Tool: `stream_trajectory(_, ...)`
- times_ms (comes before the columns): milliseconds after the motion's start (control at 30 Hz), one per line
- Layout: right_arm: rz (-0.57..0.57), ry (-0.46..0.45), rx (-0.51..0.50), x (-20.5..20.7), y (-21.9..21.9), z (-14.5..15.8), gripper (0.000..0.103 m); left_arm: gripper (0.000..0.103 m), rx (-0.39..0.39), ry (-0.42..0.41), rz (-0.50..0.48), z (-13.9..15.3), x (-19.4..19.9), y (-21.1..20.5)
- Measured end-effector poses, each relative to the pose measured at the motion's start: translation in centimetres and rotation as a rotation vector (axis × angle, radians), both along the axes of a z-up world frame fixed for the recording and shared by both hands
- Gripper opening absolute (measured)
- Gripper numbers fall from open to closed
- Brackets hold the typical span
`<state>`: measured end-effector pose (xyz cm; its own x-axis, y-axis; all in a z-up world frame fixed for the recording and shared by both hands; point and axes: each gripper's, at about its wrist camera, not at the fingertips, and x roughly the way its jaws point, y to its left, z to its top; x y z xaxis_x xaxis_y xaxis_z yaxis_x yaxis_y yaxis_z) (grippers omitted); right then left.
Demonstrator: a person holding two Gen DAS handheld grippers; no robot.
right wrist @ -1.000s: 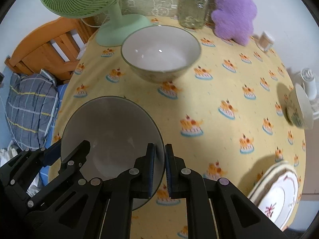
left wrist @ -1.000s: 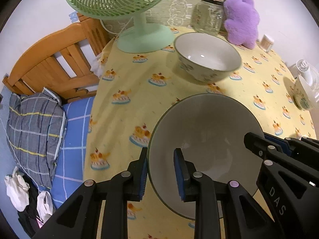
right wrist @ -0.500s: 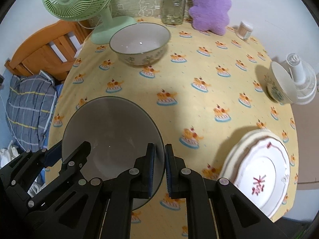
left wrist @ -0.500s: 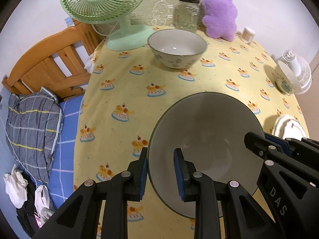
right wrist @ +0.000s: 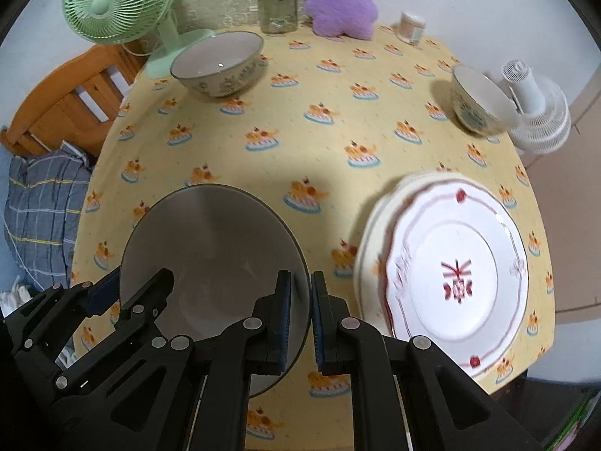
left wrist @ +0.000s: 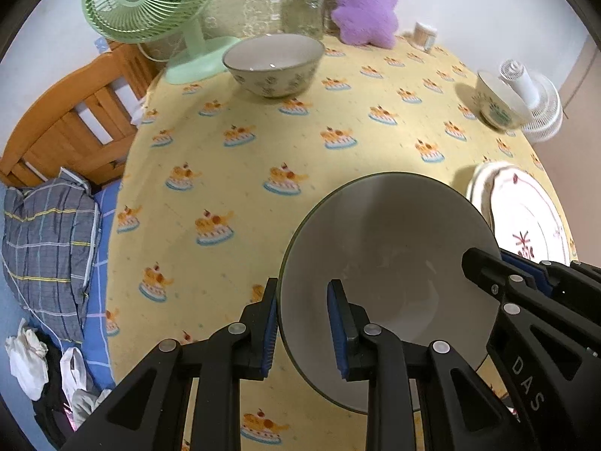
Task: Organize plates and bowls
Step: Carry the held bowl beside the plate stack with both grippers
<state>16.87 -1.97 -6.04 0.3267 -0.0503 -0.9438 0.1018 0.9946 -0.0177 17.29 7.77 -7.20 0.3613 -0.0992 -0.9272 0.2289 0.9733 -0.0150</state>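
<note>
Both tools hold one wide grey-white ceramic bowl w/ a thin dark rim (left wrist: 390, 263) between them, lifted above the bench (right wrist: 300, 150), which wears a yellow cloth printed w/ small cakes. The left tool (left wrist: 302, 323) is clenched on the bowl's left rim, one blue pad outside the wall, one inside. The right tool (right wrist: 300, 315) is clenched on the opposite rim, pads nearly touching w/ the thin wall between them. The bowl hangs over the near edge of the bench, tilted a little toward the cameras.

At the near right corner lies a stack of scalloped white plates, the top one w/ red line trim and a red centre motif (right wrist: 454, 267); the bowl is just left of the stack, not touching it. Near the far left corner stands a deep white bowl w/ a grey-green floral pattern outside (right wrist: 218, 64), upright, just beside the base of a mint-green desk fan (right wrist: 112, 3). Along the far edge: a clear glass jar w/ a dark lid (right wrist: 278, 2), a purple plush toy (right wrist: 340, 0), and a small lidded pot (right wrist: 411, 26). At the right edge sits a smaller patterned bowl (right wrist: 477, 101), touching or just beside a white mini fan (right wrist: 537, 112); can't tell which.

Off the bench's left edge: a wooden bed frame (left wrist: 67, 124) and a grey plaid pillow (left wrist: 45, 244) on a blue sheet.
</note>
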Motion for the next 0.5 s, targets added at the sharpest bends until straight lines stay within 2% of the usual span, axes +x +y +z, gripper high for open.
stream_trajectory(300, -0.041, 0.039, -0.014, -1.2, -1.5, -1.5, 0.013, 0.023, 0.011, 0.022, -0.055, -0.8, -1.2, -1.6)
stream_trajectory(500, -0.034, 0.047, -0.015, -1.3, -1.5, -2.1, 0.013, 0.023, 0.032, 0.029, -0.054, -1.3, -1.4, -1.9)
